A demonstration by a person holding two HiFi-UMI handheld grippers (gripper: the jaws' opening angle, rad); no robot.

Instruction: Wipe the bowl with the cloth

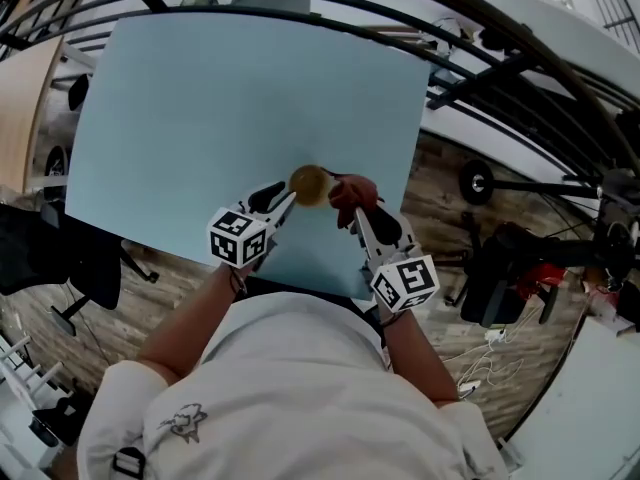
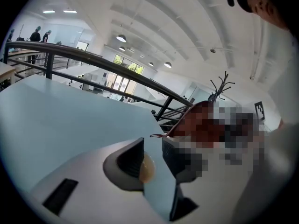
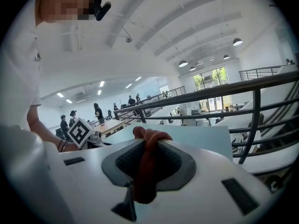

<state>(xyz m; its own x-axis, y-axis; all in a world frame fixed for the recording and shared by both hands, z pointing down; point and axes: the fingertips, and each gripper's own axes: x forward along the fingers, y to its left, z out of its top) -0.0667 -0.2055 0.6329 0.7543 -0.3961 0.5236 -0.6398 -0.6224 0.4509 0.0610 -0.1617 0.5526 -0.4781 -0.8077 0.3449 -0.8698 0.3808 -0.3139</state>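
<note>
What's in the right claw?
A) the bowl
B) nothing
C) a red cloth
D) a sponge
C: in the right gripper view, the right claw is shut on the red cloth, which bunches up between its jaws.
</note>
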